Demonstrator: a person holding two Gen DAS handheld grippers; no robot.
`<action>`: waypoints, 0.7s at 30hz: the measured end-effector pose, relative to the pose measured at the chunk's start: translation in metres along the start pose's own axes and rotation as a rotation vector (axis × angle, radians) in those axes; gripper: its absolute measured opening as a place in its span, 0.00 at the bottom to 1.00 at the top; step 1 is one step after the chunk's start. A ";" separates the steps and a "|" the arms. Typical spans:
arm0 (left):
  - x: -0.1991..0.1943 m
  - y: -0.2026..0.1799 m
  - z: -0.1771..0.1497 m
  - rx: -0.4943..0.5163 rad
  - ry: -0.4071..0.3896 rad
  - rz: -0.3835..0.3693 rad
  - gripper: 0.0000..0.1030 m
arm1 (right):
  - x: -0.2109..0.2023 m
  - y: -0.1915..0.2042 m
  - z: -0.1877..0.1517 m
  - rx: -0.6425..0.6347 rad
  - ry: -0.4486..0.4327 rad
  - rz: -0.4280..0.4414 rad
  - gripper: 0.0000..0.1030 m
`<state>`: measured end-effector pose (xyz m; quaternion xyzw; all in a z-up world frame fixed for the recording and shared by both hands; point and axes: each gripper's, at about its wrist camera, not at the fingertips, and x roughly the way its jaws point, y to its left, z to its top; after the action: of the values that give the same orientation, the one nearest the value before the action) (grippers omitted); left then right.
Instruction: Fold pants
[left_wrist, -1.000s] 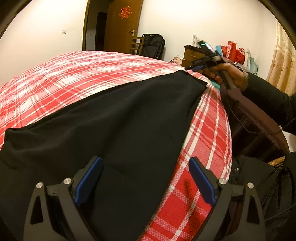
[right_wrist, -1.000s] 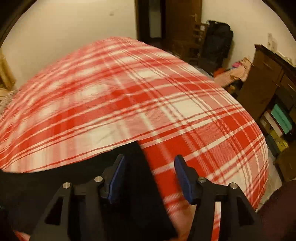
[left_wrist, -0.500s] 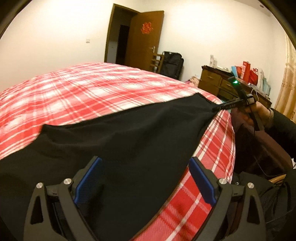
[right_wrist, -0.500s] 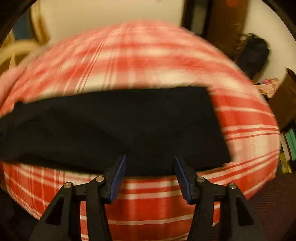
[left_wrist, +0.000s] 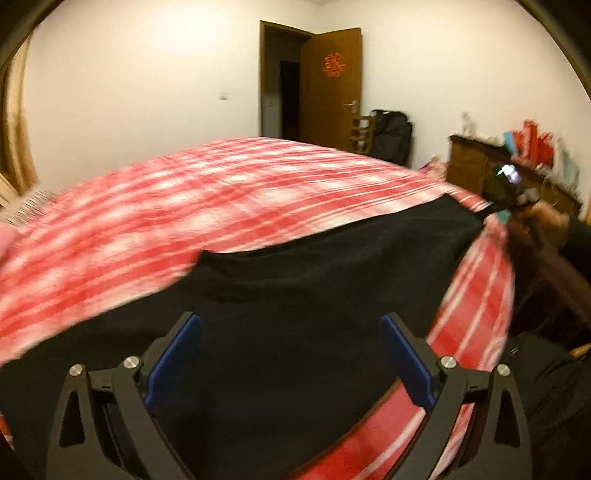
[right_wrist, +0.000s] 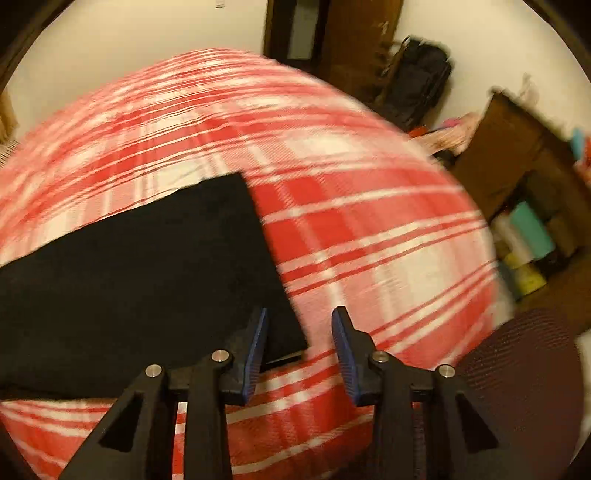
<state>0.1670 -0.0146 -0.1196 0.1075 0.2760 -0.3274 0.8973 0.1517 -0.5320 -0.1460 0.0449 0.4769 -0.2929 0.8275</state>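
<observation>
Black pants (left_wrist: 295, 280) flat on red plaid bedspread (right_wrist: 369, 206), beneath spread jaws of left gripper (left_wrist: 290, 354); right gripper (right_wrist: 299, 347) jaws spread at hem corner.

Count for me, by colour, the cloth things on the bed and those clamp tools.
Black pants: 1
Red-and-white plaid bedcover: 1
Black, blue-padded tools, left hand-held gripper and right hand-held gripper: 2
Total: 4
</observation>
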 end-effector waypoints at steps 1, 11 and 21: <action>-0.007 0.011 -0.002 0.007 0.007 0.055 0.96 | -0.009 0.006 0.003 -0.020 -0.028 -0.020 0.37; -0.050 0.165 -0.040 -0.260 0.063 0.456 0.95 | -0.101 0.182 -0.013 -0.425 -0.217 0.342 0.37; -0.017 0.241 -0.069 -0.522 0.134 0.272 0.85 | -0.139 0.382 -0.027 -0.689 -0.165 0.762 0.37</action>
<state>0.2828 0.2041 -0.1639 -0.0693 0.3923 -0.1142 0.9101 0.2808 -0.1464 -0.1257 -0.0827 0.4286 0.2007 0.8770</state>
